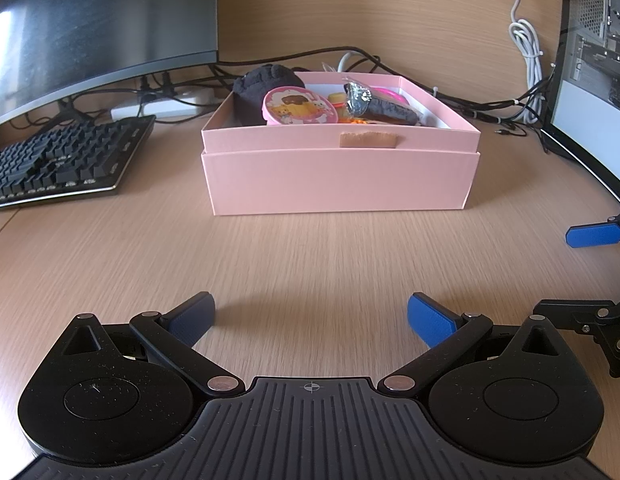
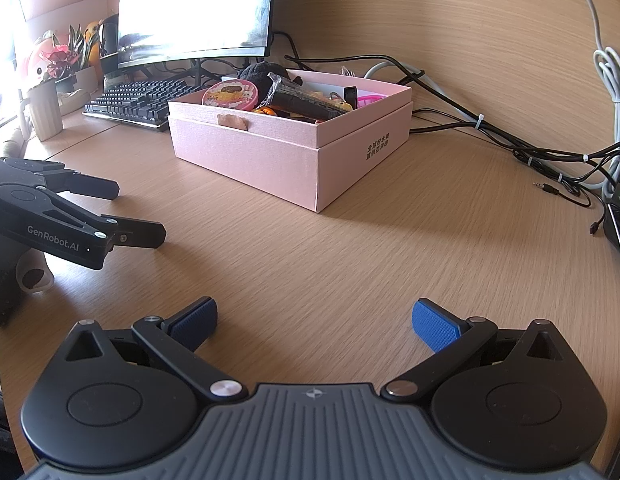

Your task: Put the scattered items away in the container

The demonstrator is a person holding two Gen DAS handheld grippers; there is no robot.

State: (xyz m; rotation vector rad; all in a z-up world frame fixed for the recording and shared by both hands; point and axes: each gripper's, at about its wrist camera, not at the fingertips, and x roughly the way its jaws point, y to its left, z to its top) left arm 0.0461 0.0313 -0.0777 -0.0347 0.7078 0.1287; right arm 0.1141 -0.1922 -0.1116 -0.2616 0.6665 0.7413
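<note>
While nothing sits between either pair of fingers:
Left hand-held gripper [image 1: 312,320]: spread wide, empty, low over bare table [image 1: 310,256].
Right hand-held gripper [image 2: 314,322]: likewise spread, empty, just right of the left one.
Relation for any coming move: pink box [image 1: 340,178] straight ahead of the left hand-held gripper, long side facing it; ahead and slightly left of the right one, corner-on; neither clearly nearer.
Loose items on the table: none visible in front of the box, so tidying probably finished or nearly so.
Box contents: round pink tin [image 1: 299,106], dark plush toy [image 1: 265,82], black wrapped packet [image 2: 301,98], orange and bright pink bits, heaped near the rim.
Beyond: keyboard [image 1: 57,160], monitor [image 1: 93,28], cables [image 2: 490,132].
</note>
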